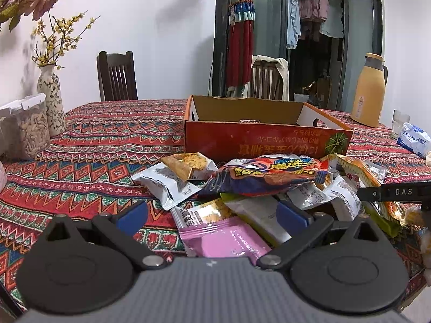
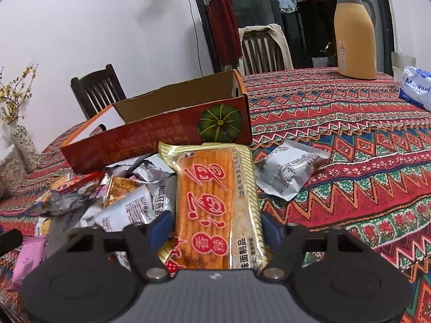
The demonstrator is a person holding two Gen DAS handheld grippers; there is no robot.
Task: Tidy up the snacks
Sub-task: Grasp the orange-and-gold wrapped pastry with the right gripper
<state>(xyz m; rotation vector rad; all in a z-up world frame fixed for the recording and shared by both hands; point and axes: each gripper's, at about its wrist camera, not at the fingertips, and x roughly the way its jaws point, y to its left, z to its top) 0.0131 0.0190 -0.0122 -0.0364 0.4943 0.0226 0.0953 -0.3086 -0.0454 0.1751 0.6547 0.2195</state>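
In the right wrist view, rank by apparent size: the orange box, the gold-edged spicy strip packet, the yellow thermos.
1. Orange box.
2. Spicy strip packet, though it is enlarged by nearness.
3. Yellow thermos, farthest, so its true rank is unsure.

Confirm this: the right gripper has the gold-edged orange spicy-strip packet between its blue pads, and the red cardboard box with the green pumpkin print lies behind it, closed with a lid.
Wrong on one point: the red cardboard box has no lid; the right wrist view shows its brown inside open at the top. The rest holds: the gold-edged orange packet sits between the right gripper pads, box behind.
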